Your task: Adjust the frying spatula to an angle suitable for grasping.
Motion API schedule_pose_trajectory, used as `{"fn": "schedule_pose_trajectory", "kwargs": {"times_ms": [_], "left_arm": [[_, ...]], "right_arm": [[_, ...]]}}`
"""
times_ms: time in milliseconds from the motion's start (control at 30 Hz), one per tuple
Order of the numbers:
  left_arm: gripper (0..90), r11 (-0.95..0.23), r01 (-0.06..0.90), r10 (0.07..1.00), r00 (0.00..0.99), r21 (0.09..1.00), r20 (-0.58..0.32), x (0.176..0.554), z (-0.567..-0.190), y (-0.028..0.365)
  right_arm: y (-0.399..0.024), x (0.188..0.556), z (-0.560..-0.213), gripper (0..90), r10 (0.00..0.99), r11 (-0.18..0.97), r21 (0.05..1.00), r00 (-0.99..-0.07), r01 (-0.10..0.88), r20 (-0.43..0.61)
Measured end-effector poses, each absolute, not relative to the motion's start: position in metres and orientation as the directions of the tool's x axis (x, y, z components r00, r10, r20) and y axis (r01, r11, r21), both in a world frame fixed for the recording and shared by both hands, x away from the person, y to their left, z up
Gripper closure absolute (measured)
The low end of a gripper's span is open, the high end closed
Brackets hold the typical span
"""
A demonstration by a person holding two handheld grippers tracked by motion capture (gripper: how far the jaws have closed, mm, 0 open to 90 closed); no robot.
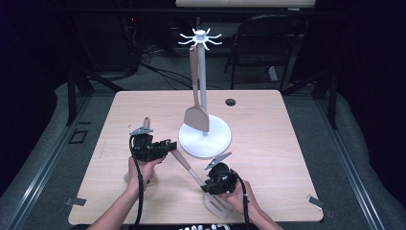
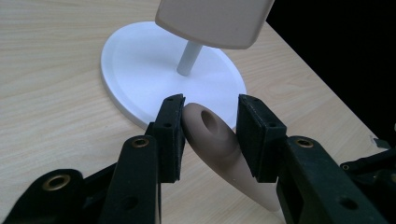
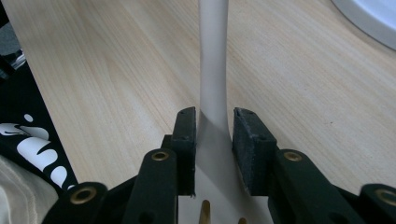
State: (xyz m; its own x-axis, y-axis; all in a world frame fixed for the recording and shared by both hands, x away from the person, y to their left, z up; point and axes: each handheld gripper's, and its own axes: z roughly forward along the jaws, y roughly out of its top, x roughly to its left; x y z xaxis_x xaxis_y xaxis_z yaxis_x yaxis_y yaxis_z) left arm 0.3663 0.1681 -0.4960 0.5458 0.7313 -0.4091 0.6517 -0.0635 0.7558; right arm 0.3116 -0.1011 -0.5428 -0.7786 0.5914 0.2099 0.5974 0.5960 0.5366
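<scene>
A slotted spatula with a tan handle and a pale grey neck and blade point(image 1: 191, 170) is held between the two tongs above the front part of the light wooden desk point(image 1: 268, 129), slanting from its handle end at the left down to its blade at the right. In the high view the left tongs point(image 1: 168, 146) are seen at the handle end and the right tongs point(image 1: 209, 188) at the neck, just above the slotted blade, which lies near the front edge of the desk.

In the left gripper view the rounded tan handle end with its oval hanging hole point(image 2: 208, 122) sits between the two black pads. The left pad is touching it, while a narrow gap is seen at the right pad, so a full grip cannot be told.

In the right gripper view the pale neck point(image 3: 213, 84) runs up from between the pads, and both pads are pressed against the widening shoulder of the blade, so these tongs are closed on the spatula.

Just behind the handle end stands a white utensil stand with a round flat base point(image 1: 218, 139), an upright post and a ring of hooks at the top point(image 1: 201, 38). A solid tan spatula point(image 1: 196, 115) hangs from one hook, its blade just above the base. The hanging blade point(image 2: 215, 21) and the base point(image 2: 140, 60) are also seen in the left gripper view, close beyond the pads
</scene>
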Motion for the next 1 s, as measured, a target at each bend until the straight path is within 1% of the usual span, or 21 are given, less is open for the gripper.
{"fn": "schedule_pose_trajectory", "kwargs": {"times_ms": [167, 200, 233, 300, 333, 400, 433, 467, 500, 533, 600, 633, 667, 733, 800, 833, 900, 933, 967, 1000], "left_arm": [[61.4, -0.054, 0.653, 0.719, 0.55, 0.755, -0.424, 0.365, -0.496, 0.167], [61.1, -0.058, 0.653, 0.718, 0.553, 0.755, -0.423, 0.365, -0.496, 0.167], [59.6, -0.053, 0.658, 0.706, 0.556, 0.751, -0.438, 0.365, -0.497, 0.167], [59.6, -0.051, 0.668, 0.69, 0.562, 0.743, -0.457, 0.365, -0.499, 0.164], [62.2, -0.063, 0.666, 0.69, 0.567, 0.743, -0.45, 0.364, -0.499, 0.161], [62.8, -0.074, 0.664, 0.698, 0.567, 0.744, -0.436, 0.363, -0.5, 0.158], [62.8, -0.069, 0.668, 0.695, 0.565, 0.741, -0.444, 0.364, -0.501, 0.158], [63.3, -0.06, 0.675, 0.691, 0.56, 0.735, -0.457, 0.366, -0.502, 0.159], [64.1, -0.044, 0.681, 0.691, 0.549, 0.731, -0.47, 0.366, -0.503, 0.159], [64.7, -0.043, 0.679, 0.69, 0.551, 0.733, -0.47, 0.367, -0.504, 0.16], [65.3, -0.042, 0.677, 0.688, 0.553, 0.735, -0.47, 0.367, -0.505, 0.16], [65.6, -0.04, 0.674, 0.685, 0.556, 0.737, -0.471, 0.367, -0.504, 0.161], [65.7, -0.044, 0.668, 0.683, 0.563, 0.743, -0.466, 0.367, -0.503, 0.161], [66.2, -0.033, 0.661, 0.677, 0.566, 0.749, -0.471, 0.365, -0.501, 0.159], [66.2, -0.038, 0.652, 0.676, 0.575, 0.757, -0.461, 0.364, -0.498, 0.159], [65.8, -0.038, 0.65, 0.675, 0.577, 0.759, -0.461, 0.364, -0.498, 0.159], [65.5, -0.031, 0.648, 0.665, 0.582, 0.761, -0.469, 0.364, -0.498, 0.16], [62.5, -0.032, 0.647, 0.658, 0.587, 0.762, -0.472, 0.364, -0.498, 0.16], [62.5, -0.03, 0.646, 0.655, 0.589, 0.763, -0.473, 0.363, -0.498, 0.159], [60.4, -0.028, 0.643, 0.653, 0.591, 0.765, -0.473, 0.363, -0.497, 0.158]], "right_arm": [[-0.101, 0.309, -0.541, 74.8, 0.59, 0.596, 0.554, -0.785, 0.581, 0.188], [-0.101, 0.309, -0.54, 79.0, 0.593, 0.593, 0.557, -0.783, 0.581, 0.186], [-0.102, 0.308, -0.538, 90.0, 0.591, 0.579, 0.577, -0.784, 0.576, 0.19], [-0.103, 0.307, -0.531, 90.0, 0.592, 0.568, 0.601, -0.786, 0.563, 0.176], [-0.101, 0.307, -0.529, 90.0, 0.594, 0.576, 0.591, -0.786, 0.564, 0.172], [-0.1, 0.306, -0.532, 90.0, 0.594, 0.578, 0.59, -0.786, 0.564, 0.169], [-0.1, 0.306, -0.532, 90.0, 0.594, 0.578, 0.59, -0.786, 0.564, 0.169], [-0.101, 0.306, -0.531, 86.3, 0.596, 0.578, 0.589, -0.785, 0.565, 0.169], [-0.102, 0.307, -0.532, 79.4, 0.599, 0.568, 0.593, -0.78, 0.571, 0.179], [-0.102, 0.308, -0.533, 74.9, 0.604, 0.569, 0.589, -0.778, 0.574, 0.175], [-0.103, 0.308, -0.534, 70.0, 0.607, 0.565, 0.588, -0.774, 0.578, 0.178], [-0.103, 0.309, -0.535, 65.8, 0.61, 0.566, 0.583, -0.772, 0.583, 0.18], [-0.102, 0.31, -0.536, 64.9, 0.613, 0.563, 0.576, -0.767, 0.592, 0.19], [-0.101, 0.311, -0.541, 65.1, 0.612, 0.573, 0.556, -0.765, 0.602, 0.198], [-0.1, 0.311, -0.545, 72.7, 0.613, 0.587, 0.54, -0.767, 0.603, 0.19], [-0.098, 0.31, -0.544, 77.0, 0.605, 0.587, 0.553, -0.774, 0.592, 0.185], [-0.097, 0.308, -0.543, 77.2, 0.609, 0.592, 0.555, -0.776, 0.584, 0.167], [-0.097, 0.307, -0.543, 77.4, 0.608, 0.592, 0.56, -0.777, 0.579, 0.161], [-0.098, 0.307, -0.542, 77.5, 0.613, 0.586, 0.564, -0.774, 0.581, 0.16], [-0.098, 0.307, -0.542, 77.6, 0.615, 0.584, 0.568, -0.772, 0.58, 0.157]]}}
